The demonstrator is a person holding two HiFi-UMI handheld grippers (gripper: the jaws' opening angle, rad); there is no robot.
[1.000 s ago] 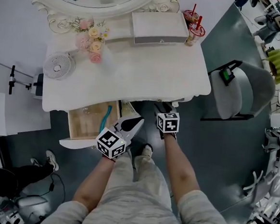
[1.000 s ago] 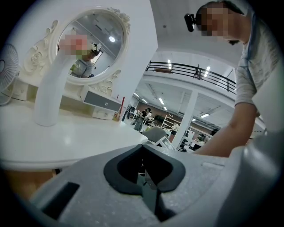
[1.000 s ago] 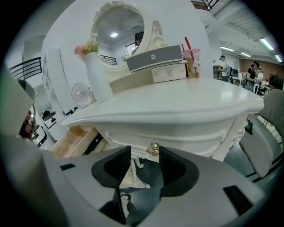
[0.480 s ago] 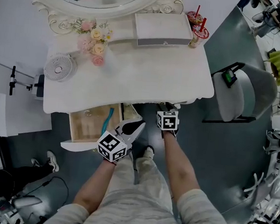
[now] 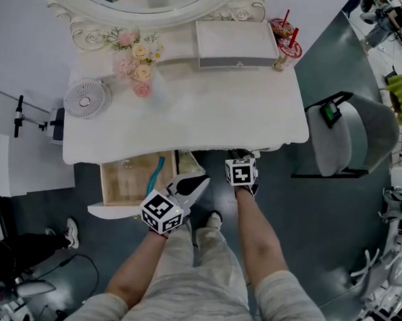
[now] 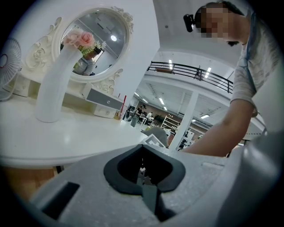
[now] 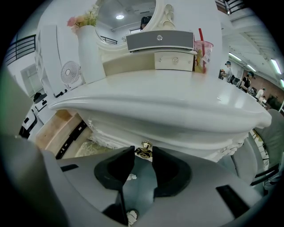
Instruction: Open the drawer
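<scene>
The white dressing table (image 5: 191, 114) has a shut middle drawer with a carved front (image 7: 177, 142) and a small brass knob (image 7: 145, 146). In the right gripper view the knob sits right at the tips of my right gripper (image 7: 143, 153). Its jaws are closing, with a thin gap still visible on each side of the knob. In the head view the right gripper (image 5: 243, 158) reaches under the table's front edge. The left gripper (image 5: 198, 181) hangs shut and empty beside the open left drawer (image 5: 114, 210); its pads (image 6: 133, 170) meet.
A teal object (image 5: 154, 173) lies in the open wooden drawer. On the table stand a fan (image 5: 85, 99), a flower vase (image 5: 139, 65), a small drawer box (image 5: 238, 45) and two cups (image 5: 286, 49). A grey chair (image 5: 348, 133) is to the right, and the person's legs are below.
The right gripper has sunk a little and tipped toward the knob under the table edge. The left gripper has stayed put beside the open drawer.
</scene>
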